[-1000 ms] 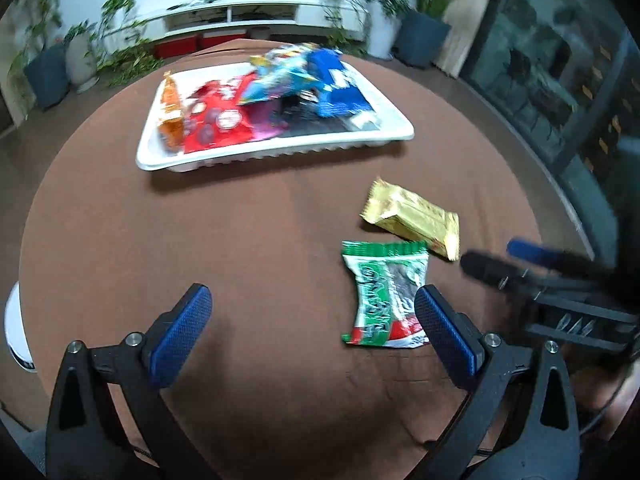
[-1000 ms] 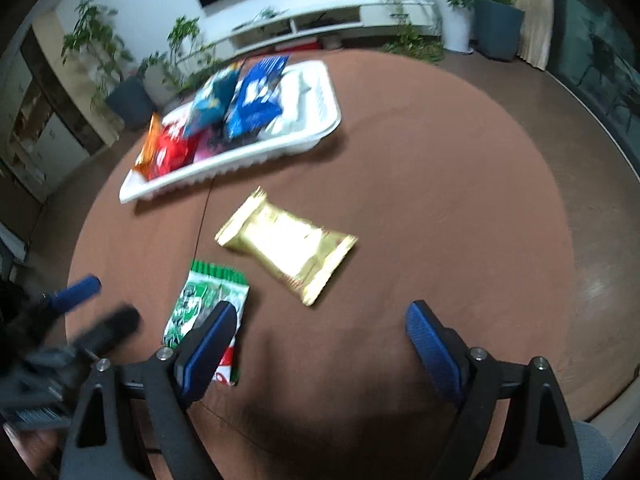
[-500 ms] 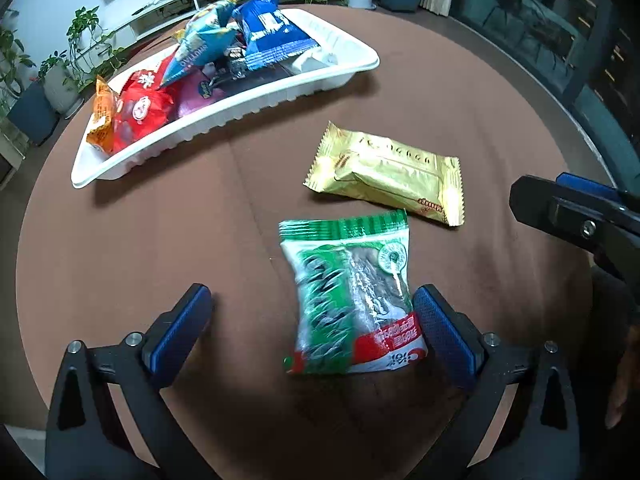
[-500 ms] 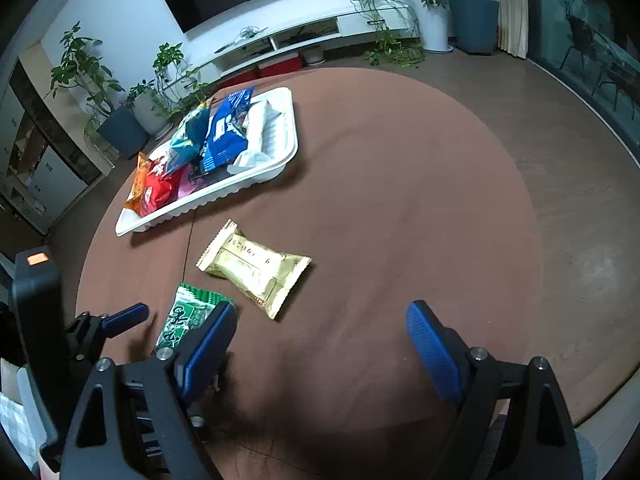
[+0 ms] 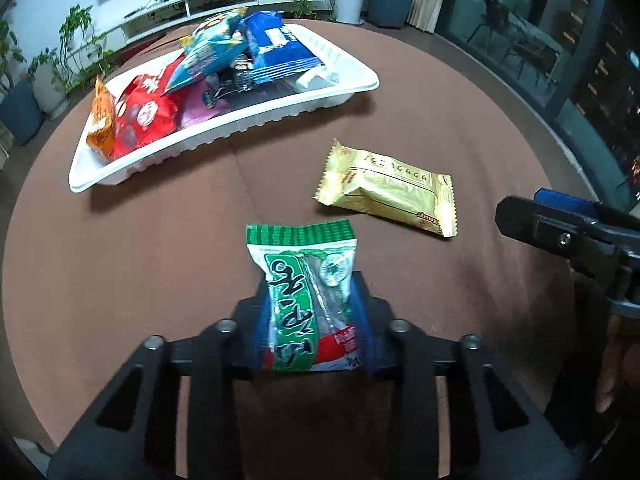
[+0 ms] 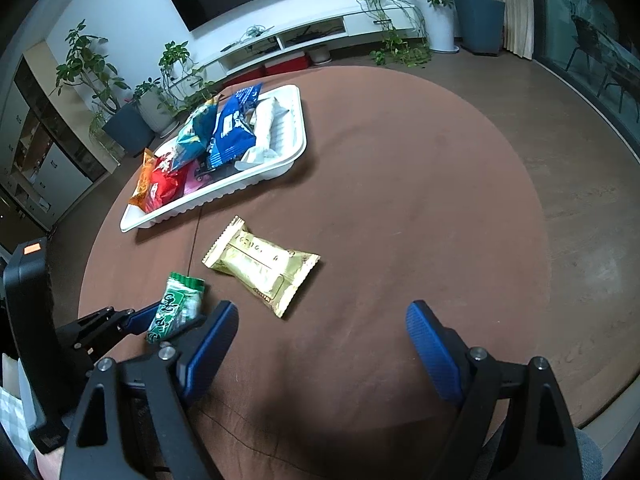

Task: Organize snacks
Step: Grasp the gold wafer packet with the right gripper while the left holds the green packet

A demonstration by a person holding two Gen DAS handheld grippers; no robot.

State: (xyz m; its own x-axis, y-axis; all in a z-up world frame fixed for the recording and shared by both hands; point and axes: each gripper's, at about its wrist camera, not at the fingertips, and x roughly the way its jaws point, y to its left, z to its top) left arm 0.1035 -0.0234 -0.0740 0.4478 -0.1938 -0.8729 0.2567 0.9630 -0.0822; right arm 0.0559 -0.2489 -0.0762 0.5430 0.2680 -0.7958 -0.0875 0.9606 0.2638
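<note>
And there it goes: the left gripper (image 5: 314,320), which a second ago hung wide open above the round brown worktop (image 5: 160,240), has dropped onto the green and white crinkly snack packet (image 5: 310,300) and its jaws are closing on the packet's lower half, blue pads pressed against both sides. The packet sits near the worktop's near edge, apparently still resting on the cloth. That looks like the pick made, so the lift toward the white plastic tray (image 5: 224,136) at the far left side, already heaped with bright packets, should come next. The flat gold foil packet (image 6: 260,266) lies loose just beyond, mid-worktop. The right gripper (image 6: 320,344) hovers above bare cloth, jaws spread wide, holding nothing, much as before.
</note>
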